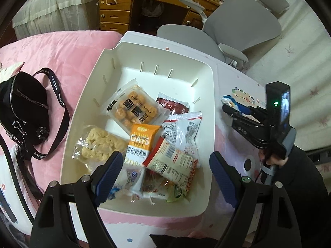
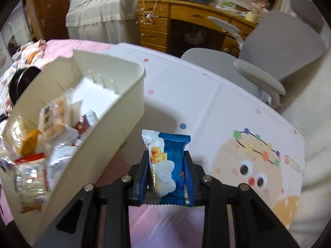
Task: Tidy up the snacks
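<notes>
A white plastic bin [image 1: 209,95] sits on a bed and holds several snack packets, among them an orange oats packet [image 1: 140,142] and a fried-snack packet [image 1: 132,107]. My left gripper [image 1: 165,165] is open and empty, hovering over the bin's near end. My right gripper [image 2: 166,165] is shut on a blue and white snack packet [image 2: 167,165], held above the bedcover just right of the bin [image 2: 124,103]. In the left wrist view the right gripper [image 1: 229,106] shows to the right of the bin with the packet [image 1: 231,101] in its jaws.
A black bag with a strap [image 1: 24,113] lies on the pink cover left of the bin. A grey office chair [image 1: 238,31] and a wooden desk [image 1: 128,6] stand beyond the bed. A white cartoon-print cover [image 2: 248,155] lies right of the bin.
</notes>
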`<state>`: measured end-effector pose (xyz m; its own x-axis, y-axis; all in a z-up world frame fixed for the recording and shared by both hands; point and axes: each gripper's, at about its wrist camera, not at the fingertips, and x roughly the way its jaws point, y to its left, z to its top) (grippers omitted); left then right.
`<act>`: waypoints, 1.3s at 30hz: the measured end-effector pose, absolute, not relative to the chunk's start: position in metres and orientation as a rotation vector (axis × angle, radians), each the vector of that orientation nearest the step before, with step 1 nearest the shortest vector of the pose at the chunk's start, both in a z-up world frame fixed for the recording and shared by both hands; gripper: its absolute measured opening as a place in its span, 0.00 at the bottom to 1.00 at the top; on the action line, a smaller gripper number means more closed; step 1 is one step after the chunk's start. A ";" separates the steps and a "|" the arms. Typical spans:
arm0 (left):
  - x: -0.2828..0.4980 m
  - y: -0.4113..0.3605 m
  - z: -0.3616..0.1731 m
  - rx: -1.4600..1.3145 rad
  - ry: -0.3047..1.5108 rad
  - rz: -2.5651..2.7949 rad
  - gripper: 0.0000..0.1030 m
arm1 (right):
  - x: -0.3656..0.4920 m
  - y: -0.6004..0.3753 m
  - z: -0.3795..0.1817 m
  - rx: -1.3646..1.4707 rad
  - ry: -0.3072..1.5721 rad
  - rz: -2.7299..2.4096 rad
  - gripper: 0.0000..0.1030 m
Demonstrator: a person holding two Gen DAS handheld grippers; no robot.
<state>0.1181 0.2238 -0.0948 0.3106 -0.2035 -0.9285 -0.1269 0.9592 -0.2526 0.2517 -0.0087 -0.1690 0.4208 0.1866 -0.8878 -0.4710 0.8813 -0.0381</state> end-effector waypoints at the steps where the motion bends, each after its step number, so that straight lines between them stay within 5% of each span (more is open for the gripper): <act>1: 0.114 0.226 -0.092 -0.297 1.256 -0.067 0.82 | 0.247 -0.007 -0.162 -0.292 1.057 0.406 0.29; 10: 0.086 0.252 -0.054 -0.224 1.173 -0.217 0.82 | 0.177 0.018 -0.105 -0.140 1.015 0.287 0.29; 23: 0.045 0.286 -0.025 -0.199 1.091 -0.279 0.82 | 0.086 0.073 -0.098 0.038 1.012 0.264 0.30; 28: 0.027 0.293 -0.017 -0.186 1.051 -0.277 0.82 | 0.063 0.088 -0.096 0.029 1.030 0.242 0.51; 39: -0.003 0.276 -0.016 -0.152 1.050 -0.319 0.83 | -0.005 0.060 -0.098 0.182 1.117 0.174 0.67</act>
